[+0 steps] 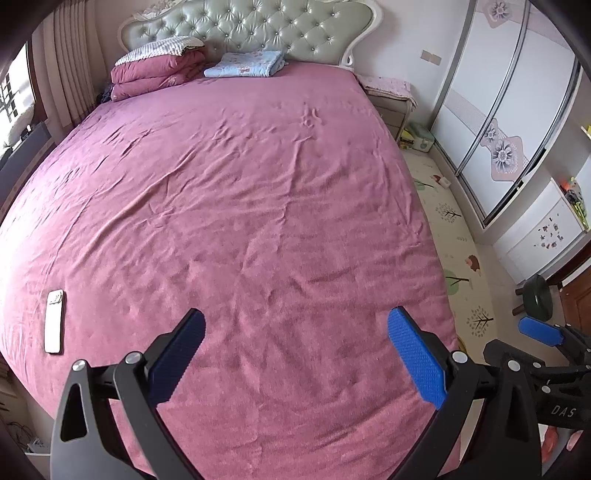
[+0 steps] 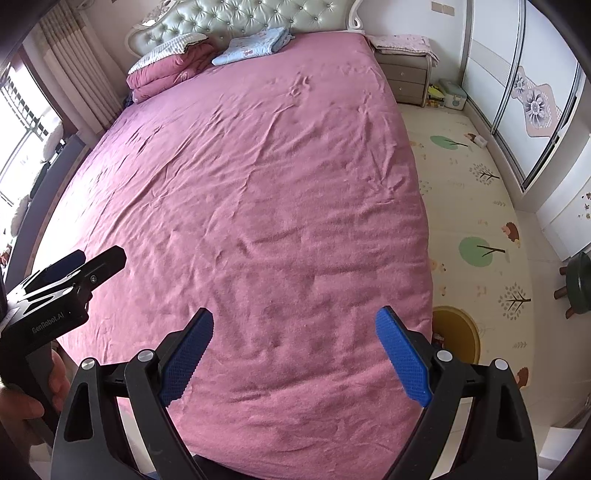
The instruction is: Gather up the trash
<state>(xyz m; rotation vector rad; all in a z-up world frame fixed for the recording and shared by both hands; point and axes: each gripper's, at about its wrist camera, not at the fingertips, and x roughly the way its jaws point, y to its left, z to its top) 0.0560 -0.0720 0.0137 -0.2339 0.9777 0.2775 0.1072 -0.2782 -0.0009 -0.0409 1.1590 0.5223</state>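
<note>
1. Grippers, two in all: the left gripper (image 1: 295, 354) hangs over the foot end of the bed with its blue pads spread wide and nothing between them; the right gripper (image 2: 293, 354) hangs just beside it, likewise spread and empty.
2. One bed, covered by a wrinkled pink sheet (image 1: 240, 206), fills most of both views.
3. One white flat object (image 1: 54, 321), perhaps a remote or phone, lies on the sheet near the left edge, well apart from both grippers. Whether it counts as trash cannot be told, and no other loose item shows on the sheet.
4. One folded pink quilt (image 1: 155, 72) with one patterned pillow (image 1: 162, 48) on top sits at the head end; one folded light-blue blanket (image 1: 245, 63) lies just beside it, against the tufted green headboard (image 1: 258, 26).
5. One nightstand (image 2: 404, 75) stands at the bed's right side, a cloth draped over its top.
6. One patterned play mat (image 2: 480, 206) covers the floor between the bed and one sliding-door wardrobe (image 2: 517, 85).
7. One pale green box (image 2: 452, 94) sits on the floor by the nightstand, and one small object (image 2: 478, 139) lies on the mat near the wardrobe, too small to identify.
8. One dark round stool (image 2: 580, 284) stands at the mat's right edge.
9. One hand (image 2: 40, 391) grips the left gripper's handle, seen in the right wrist view.
10. Curtains (image 1: 70, 70) hang beside a window on the left.
</note>
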